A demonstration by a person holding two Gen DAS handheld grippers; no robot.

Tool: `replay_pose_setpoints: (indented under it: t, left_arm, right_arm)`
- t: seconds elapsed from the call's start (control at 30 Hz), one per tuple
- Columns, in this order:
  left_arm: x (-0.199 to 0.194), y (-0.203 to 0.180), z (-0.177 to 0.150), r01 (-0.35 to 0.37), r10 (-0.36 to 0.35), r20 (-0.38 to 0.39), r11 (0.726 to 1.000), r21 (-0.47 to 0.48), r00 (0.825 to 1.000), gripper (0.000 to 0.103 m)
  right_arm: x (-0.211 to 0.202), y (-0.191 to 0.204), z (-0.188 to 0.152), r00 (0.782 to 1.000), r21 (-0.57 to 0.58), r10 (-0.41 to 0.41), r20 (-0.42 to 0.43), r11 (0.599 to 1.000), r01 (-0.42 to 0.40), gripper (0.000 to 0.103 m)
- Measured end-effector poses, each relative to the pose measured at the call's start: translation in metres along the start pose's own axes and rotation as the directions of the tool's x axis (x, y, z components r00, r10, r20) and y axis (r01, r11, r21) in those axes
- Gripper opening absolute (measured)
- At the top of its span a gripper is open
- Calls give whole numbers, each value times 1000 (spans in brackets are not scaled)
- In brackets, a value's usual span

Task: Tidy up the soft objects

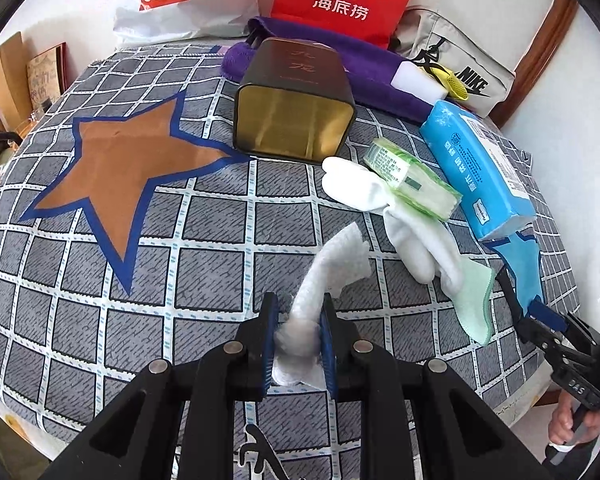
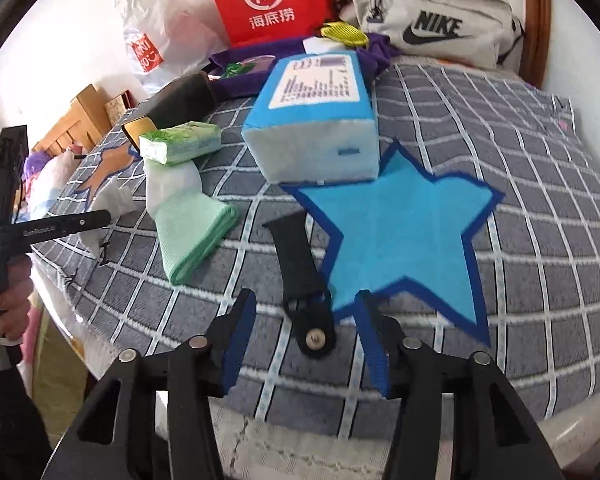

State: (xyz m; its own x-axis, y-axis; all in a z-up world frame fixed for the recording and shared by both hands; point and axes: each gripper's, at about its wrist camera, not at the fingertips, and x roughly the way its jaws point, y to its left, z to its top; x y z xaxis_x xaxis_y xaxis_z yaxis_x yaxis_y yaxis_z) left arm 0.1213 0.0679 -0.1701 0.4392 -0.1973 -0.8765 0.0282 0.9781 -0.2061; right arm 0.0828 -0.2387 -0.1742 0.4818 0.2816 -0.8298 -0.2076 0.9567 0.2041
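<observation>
A white fluffy cloth [image 1: 324,280] is clamped between the pads of the left gripper [image 1: 299,344], its free end sticking up and fwd past the fingertips, away from the cam. The rest of it is bunched between the jaws, just above the checked bedsheet [image 1: 204,216].

The relation that matters – where the cloth lies vs. the 2 likely drop spots. The brown star patch [image 1: 128,164] sits fwd and to the left of the left gripper; the open gold-lined tin [image 1: 296,120] lies on its side straight ahead, mouth turned toward the cam. Which of them is meant for the cloth cannot be told. The tin's long axis runs roughly along the gripper's fwd line, so a straight push ahead would probably suit it best.

The right gripper [image 2: 306,336] is held with jaws apart, nothing between them – a black strap [image 2: 300,264] lies on the sheet just ahead, its long axis running nearly fwd, its snap end nearest the fingers. The strap's edge touches or overlaps the blue star patch [image 2: 404,236], seen in the right wrist view.

Other soft items sit between the 2 grippers: white socks [image 1: 364,188], a green-cuffed sock [image 1: 476,300], a green tissue pack [image 1: 412,176] resting on the socks, and a blue tissue pack [image 1: 476,164] beside it. The right gripper is judged nearer to the strap, the left is already loaded.
</observation>
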Motion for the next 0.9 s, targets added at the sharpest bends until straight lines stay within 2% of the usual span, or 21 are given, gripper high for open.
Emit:
replay_pose_setpoints:
  t: [0.13,0.17,0.2,0.23,0.27,0.33,0.43,0.6,0.67,0.9]
  left_arm:
    - [-3,-1,-1,-16,15,-4,1000,-8,1000,19]
    - [-4,-1,0,-18,18,-4,1000,-10,1000,19]
    - [-5,-2,0,-21,21,-1,1000,-13,1000,19]
    - [-6,-2,0,-20,20,3,1000,-16,1000,19]
    - [-8,-2,1,-17,17,4,1000,-18,1000,19]
    - [-12,-4,2,1,0,16,1000,-16,1000,19]
    - [-16,-5,6,-12,12,28,1000,-10,1000,19]
    - [-26,-7,15,16,-16,54,1000,-17,998,19]
    - [-29,-7,20,39,-37,62,999,-21,997,19]
    - [-45,-12,44,20,-22,110,1000,12,994,19]
  right_arm:
    - [19,11,12,999,-56,-32,-5,998,31,49]
    - [24,15,13,998,-87,-57,8,995,57,43]
    - [26,19,13,995,-121,-95,20,988,97,31]
    - [28,25,13,992,-164,-125,32,978,128,26]
    - [28,29,13,993,-197,-118,31,973,121,20]
    - [28,32,13,990,-225,-139,23,964,141,20]
    - [21,30,14,990,-215,-137,22,967,139,20]
    - [-12,26,21,995,-165,-67,74,983,78,20]
    - [-22,26,27,993,-153,-64,97,985,78,20]
    - [-47,28,55,985,-120,-66,162,989,86,20]
